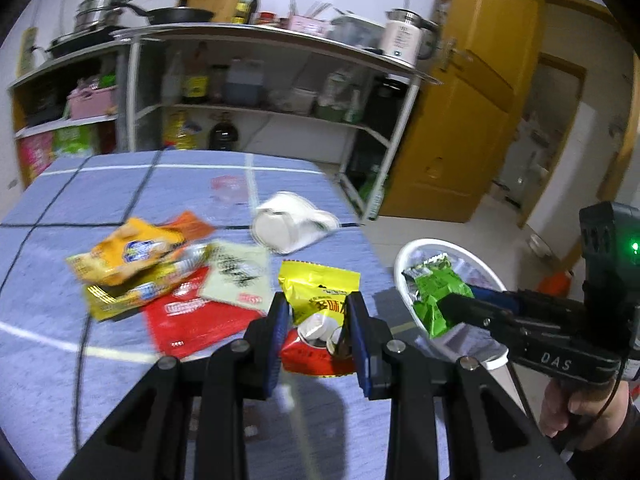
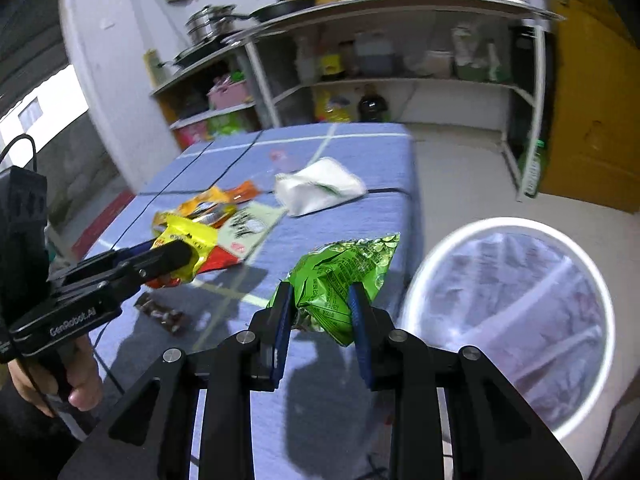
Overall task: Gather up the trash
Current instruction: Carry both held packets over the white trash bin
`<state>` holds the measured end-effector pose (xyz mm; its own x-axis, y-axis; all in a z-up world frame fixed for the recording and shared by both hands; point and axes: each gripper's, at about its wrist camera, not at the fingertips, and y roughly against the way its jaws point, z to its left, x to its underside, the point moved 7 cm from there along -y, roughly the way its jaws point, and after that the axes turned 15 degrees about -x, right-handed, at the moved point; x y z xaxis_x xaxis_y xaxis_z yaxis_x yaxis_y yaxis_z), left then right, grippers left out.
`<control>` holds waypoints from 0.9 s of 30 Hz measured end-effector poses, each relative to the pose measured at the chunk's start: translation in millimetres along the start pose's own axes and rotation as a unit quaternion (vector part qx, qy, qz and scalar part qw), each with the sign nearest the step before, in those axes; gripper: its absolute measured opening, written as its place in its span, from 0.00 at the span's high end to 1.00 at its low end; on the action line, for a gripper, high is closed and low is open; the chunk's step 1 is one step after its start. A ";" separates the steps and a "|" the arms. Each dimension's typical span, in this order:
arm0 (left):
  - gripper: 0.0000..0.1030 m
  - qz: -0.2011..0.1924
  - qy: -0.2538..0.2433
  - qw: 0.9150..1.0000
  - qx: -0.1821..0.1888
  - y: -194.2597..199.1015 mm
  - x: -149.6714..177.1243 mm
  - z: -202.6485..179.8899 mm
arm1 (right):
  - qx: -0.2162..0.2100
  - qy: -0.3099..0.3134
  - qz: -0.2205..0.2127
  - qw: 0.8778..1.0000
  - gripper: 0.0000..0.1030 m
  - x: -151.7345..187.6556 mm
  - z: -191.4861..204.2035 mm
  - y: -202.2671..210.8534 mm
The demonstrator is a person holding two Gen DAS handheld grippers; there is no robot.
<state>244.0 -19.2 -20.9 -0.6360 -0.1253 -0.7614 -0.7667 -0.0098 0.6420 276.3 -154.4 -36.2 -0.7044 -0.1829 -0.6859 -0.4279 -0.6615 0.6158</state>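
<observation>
My left gripper is shut on a yellow and red snack bag, held above the blue table; it also shows in the right wrist view with the bag. My right gripper is shut on a crumpled green snack bag, held near the table's right edge beside the white bin. In the left wrist view the right gripper holds the green bag over the bin.
On the blue tablecloth lie an orange-yellow wrapper, a red packet, a pale green packet and a white crumpled bag. A small dark wrapper lies near the front. Kitchen shelves stand behind.
</observation>
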 end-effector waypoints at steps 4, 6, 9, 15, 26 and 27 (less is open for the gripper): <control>0.70 0.004 -0.023 1.000 0.019 -6.8 -6.2 -34.8 | 0.029 -0.020 -0.025 0.999 0.72 0.7 -28.5 29.8; 0.70 0.011 -0.033 0.999 0.029 -14.6 -8.3 -53.5 | 0.041 -0.032 -0.034 0.998 0.72 3.4 -43.7 41.7; 0.70 0.023 -0.044 0.998 0.041 -25.6 -7.6 -78.8 | 0.061 -0.051 -0.044 0.996 0.72 9.8 -66.4 57.7; 0.70 0.034 -0.063 0.995 0.069 -41.8 -6.5 -128.1 | 0.088 -0.080 -0.050 0.992 0.72 22.1 -101.8 74.8; 0.69 0.075 -0.089 0.990 0.082 -82.2 7.8 -177.6 | 0.111 -0.120 -0.036 0.986 0.70 44.1 -154.9 74.5; 0.69 0.078 -0.091 0.990 0.078 -84.4 8.1 -179.2 | 0.113 -0.125 -0.034 0.985 0.70 45.8 -158.6 73.6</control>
<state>319.3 -197.2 -65.2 -0.7418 0.0670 -0.6672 -0.6535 0.1507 0.7417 302.4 -326.8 -83.8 -0.7750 0.0609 -0.6290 -0.5744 -0.4829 0.6609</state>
